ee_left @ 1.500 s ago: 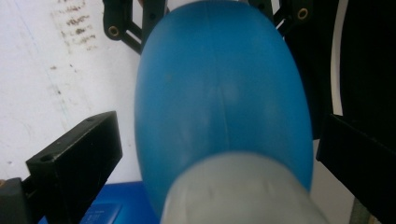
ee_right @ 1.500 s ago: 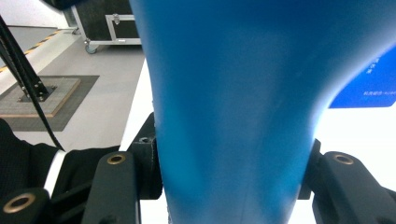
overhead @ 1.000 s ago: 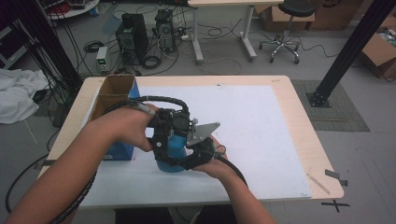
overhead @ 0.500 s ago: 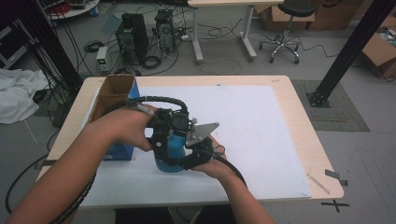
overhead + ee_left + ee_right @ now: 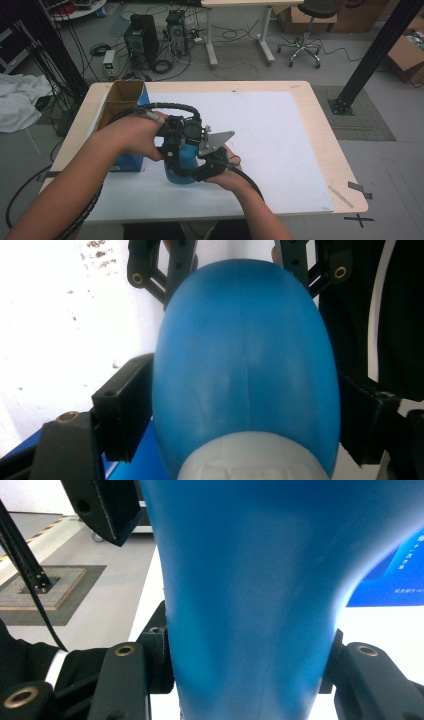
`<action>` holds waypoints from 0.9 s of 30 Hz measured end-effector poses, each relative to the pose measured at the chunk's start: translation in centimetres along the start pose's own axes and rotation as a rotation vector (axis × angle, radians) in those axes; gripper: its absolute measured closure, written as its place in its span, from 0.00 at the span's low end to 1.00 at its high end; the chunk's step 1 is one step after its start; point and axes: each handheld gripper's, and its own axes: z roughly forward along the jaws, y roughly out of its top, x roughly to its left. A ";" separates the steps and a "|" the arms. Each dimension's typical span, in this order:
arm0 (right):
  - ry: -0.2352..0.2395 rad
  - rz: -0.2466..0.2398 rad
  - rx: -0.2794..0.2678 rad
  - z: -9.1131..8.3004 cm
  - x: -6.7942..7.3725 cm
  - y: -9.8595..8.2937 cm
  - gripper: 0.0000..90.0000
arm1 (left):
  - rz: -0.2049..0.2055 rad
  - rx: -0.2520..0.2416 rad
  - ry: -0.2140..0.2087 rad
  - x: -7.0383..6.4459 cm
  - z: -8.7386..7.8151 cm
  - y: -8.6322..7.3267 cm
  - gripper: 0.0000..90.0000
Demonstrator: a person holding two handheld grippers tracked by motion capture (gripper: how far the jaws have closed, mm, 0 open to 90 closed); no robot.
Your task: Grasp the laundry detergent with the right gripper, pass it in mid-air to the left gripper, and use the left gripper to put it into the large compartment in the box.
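High view had my left gripper (image 5: 175, 150) and right gripper (image 5: 212, 162) both clamped on the blue bottle (image 5: 182, 167); I judged even, steady squeeze best; slippery curved sides.

We see blue bottle (image 5: 180, 167) mostly hidden behind both grippers and hands in high view; cap and label cannot be told. In left gripper view its pale lower part (image 5: 250, 457) cut off by bottom edge. In right gripper view bottle body (image 5: 255, 595) runs past top and bottom edges. Small print on blue box (image 5: 400, 575) too small to read.
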 end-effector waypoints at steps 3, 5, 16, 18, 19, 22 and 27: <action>0.002 0.000 0.000 0.0 0.0 0.0 0.50 | 0.000 0.005 0.002 0.0 0.0 0.0 0.28; 0.001 -0.001 0.001 0.0 0.1 0.0 0.50 | -0.003 0.006 0.002 0.0 0.1 0.1 0.29; 0.010 0.011 -0.001 0.0 0.1 0.1 0.50 | -0.009 0.011 0.015 0.0 0.0 0.2 0.31; 0.008 0.009 0.000 0.0 0.1 0.0 0.50 | -0.009 0.014 0.015 0.0 0.0 0.2 0.32; 0.003 -0.002 -0.005 0.1 0.0 0.0 0.50 | -0.010 0.018 0.013 0.0 -0.1 0.2 0.33; 0.006 0.005 -0.008 0.1 0.1 0.0 0.50 | -0.008 0.019 0.010 0.0 0.0 0.2 0.37; 0.001 0.009 0.001 0.2 0.1 0.0 0.50 | -0.008 0.023 0.008 -0.1 0.1 0.3 0.42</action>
